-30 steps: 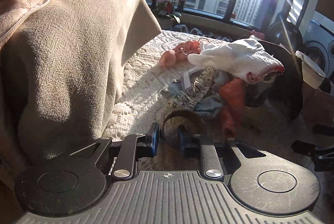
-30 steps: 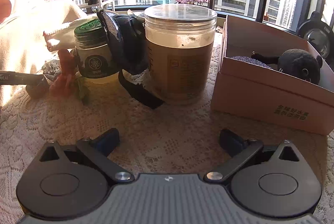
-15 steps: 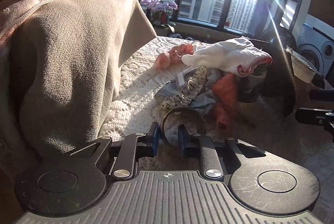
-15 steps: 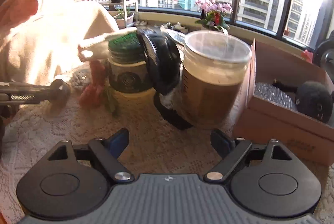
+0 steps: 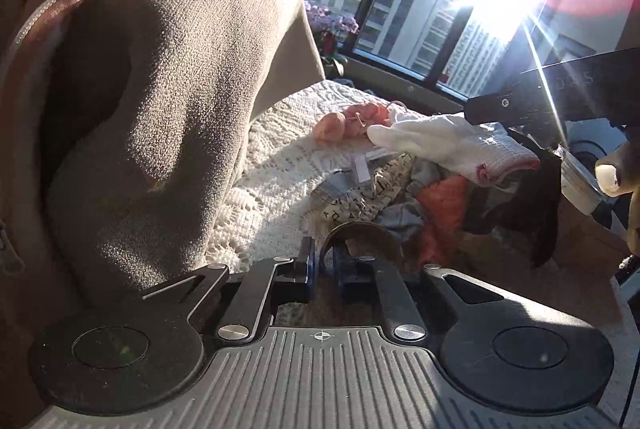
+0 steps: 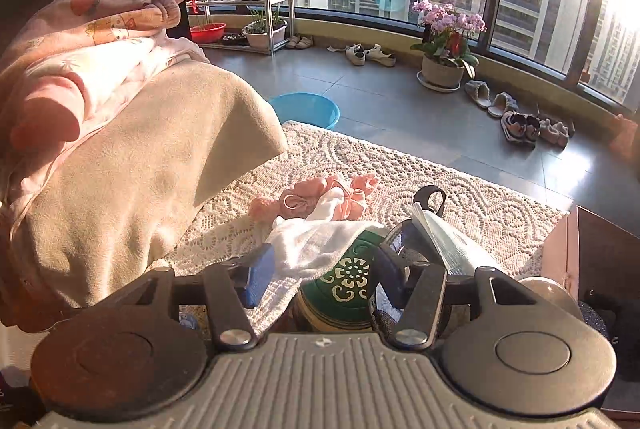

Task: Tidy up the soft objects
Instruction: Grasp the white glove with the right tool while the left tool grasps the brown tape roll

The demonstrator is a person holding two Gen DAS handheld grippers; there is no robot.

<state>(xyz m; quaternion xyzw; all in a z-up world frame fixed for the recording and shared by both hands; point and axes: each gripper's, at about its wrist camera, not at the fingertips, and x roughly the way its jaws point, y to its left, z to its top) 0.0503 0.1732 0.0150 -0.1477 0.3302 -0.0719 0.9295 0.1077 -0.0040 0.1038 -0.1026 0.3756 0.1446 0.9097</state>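
Note:
My left gripper [image 5: 323, 263] is shut on a brown ring-shaped band [image 5: 366, 231] low over the lace tablecloth [image 5: 276, 165]. Beyond it lies a heap of soft things: a white glove [image 5: 448, 139], a pink plush piece [image 5: 344, 121], printed grey cloth [image 5: 360, 197] and an orange piece [image 5: 444, 201]. My right gripper [image 6: 320, 269] is open, high above the white glove [image 6: 316, 241], which drapes over a green-lidded jar [image 6: 348, 273]. The pink plush [image 6: 320, 193] lies just behind.
A big pile of beige and pink clothes [image 6: 120, 149] fills the left side. A black strapped item [image 6: 424, 225] leans by the jar, with a cardboard box [image 6: 592, 253] at the right. The right gripper's body [image 5: 540, 97] hangs over the heap.
My right gripper has risen and moved forward over the jar and glove, its jaws a little narrower. My left gripper kept hold of the band and shifted slightly.

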